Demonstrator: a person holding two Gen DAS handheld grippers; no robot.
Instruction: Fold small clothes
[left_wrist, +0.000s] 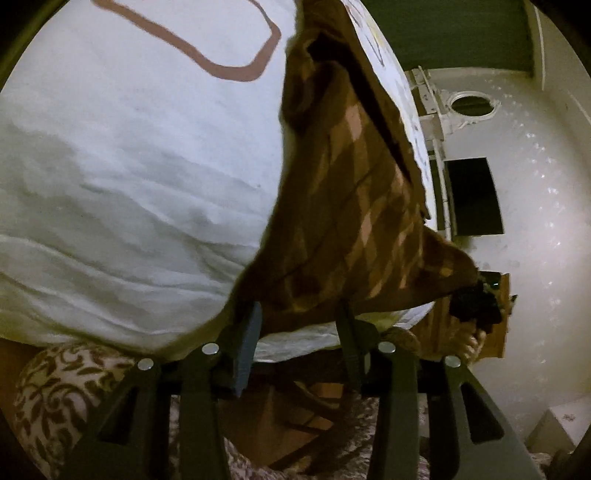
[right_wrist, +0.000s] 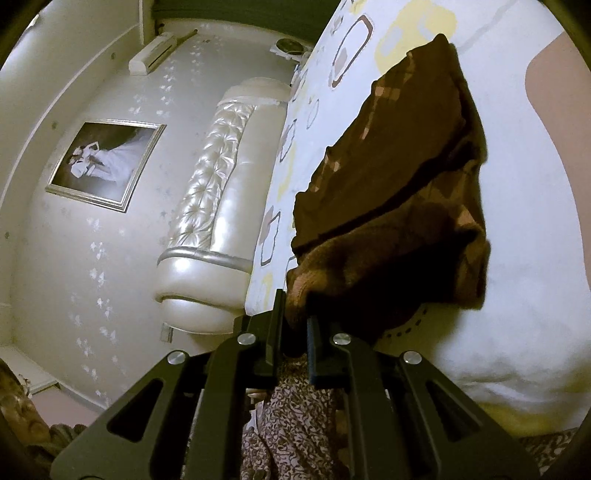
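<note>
Right wrist view — right claw (right_wrist: 295, 317) tight on brown garment (right_wrist: 399, 192); left claw (left_wrist: 295, 325) apart.

wall (right_wrist: 92, 258): pale, starred; framed picture (right_wrist: 107, 162) | tufted headboard (right_wrist: 210, 206)

garment (right_wrist: 399, 206): brown knit cloth, matt | headboard (right_wrist: 214, 206): glossy tufted leather | sheet (left_wrist: 129, 166): smooth cloth

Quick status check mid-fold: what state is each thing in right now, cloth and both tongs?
Brown checked cloth: partly folded on the bed, one end bunched and pinched.
Left tongs: open, fingers either side of the cloth's edge, not pressing.
Right tongs: shut on the cloth's bunched end.
Bed sheet: spread, wrinkled.
Framed picture: hanging on the wall.
</note>
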